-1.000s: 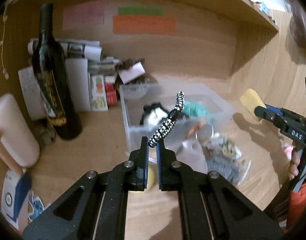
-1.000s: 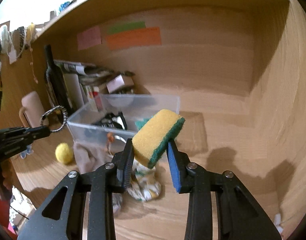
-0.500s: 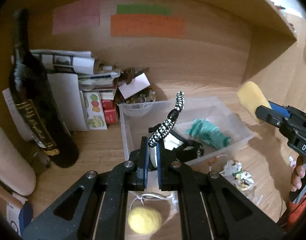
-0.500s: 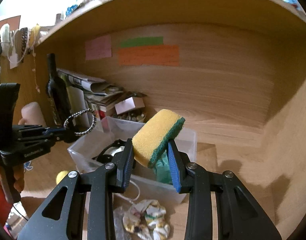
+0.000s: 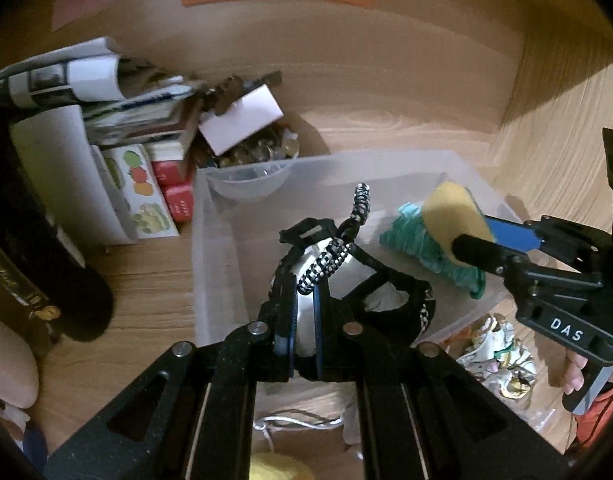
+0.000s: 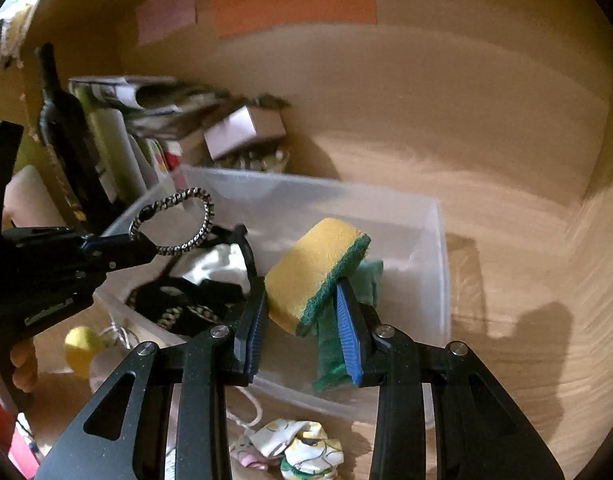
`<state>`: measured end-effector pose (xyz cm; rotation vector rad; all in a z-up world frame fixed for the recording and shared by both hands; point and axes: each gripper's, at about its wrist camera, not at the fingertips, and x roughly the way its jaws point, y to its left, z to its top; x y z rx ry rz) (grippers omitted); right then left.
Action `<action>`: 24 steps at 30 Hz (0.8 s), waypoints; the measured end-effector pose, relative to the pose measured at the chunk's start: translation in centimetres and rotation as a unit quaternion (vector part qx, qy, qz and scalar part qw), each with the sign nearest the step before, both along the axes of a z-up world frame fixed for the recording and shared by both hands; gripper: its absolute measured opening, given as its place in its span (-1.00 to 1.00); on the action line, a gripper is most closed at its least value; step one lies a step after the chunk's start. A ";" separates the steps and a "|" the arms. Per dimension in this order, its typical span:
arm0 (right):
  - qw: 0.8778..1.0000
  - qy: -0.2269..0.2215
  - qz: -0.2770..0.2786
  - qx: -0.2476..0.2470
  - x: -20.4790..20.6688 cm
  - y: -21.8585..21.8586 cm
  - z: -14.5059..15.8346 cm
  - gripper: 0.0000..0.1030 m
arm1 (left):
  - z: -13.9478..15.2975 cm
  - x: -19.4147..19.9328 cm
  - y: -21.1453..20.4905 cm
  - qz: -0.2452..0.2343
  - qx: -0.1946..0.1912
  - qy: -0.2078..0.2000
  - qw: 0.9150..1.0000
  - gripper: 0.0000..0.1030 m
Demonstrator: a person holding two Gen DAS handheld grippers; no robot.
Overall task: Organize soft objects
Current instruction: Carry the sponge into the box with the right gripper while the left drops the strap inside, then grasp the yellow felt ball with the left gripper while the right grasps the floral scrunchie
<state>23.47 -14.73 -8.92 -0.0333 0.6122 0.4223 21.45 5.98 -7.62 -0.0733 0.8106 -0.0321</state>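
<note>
Translucent smooth plastic bin (image 6: 434, 264), porous foam sponge (image 6: 306, 264), matt wood-grain shelf (image 6: 506, 208).

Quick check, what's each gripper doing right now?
Left gripper: shut on the hair tie, over the bin.
Right gripper: shut on the sponge.

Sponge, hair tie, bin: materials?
Sponge: yellow porous foam with a rough green scouring layer, probably synthetic. Hair tie: braided black-and-white cord, likely elastic fabric. Bin: clear, slightly frosted plastic; contents show through its walls.
</note>
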 end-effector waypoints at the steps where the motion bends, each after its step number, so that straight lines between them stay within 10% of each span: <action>1: 1.000 0.007 0.002 0.000 0.2 0.0 -0.3 -0.41 | -0.1 0.2 -0.1 0.001 0.003 0.002 1.000 -0.88; 10: 1.000 -0.003 -0.006 -0.017 -0.6 0.0 0.1 -0.04 | -0.3 0.5 -0.9 -0.010 0.000 0.011 1.000 -0.76; 24: 0.997 -0.080 -0.014 0.000 -5.9 -2.0 3.8 0.46 | 4.7 -5.6 -0.4 -0.015 0.003 -0.076 0.997 0.21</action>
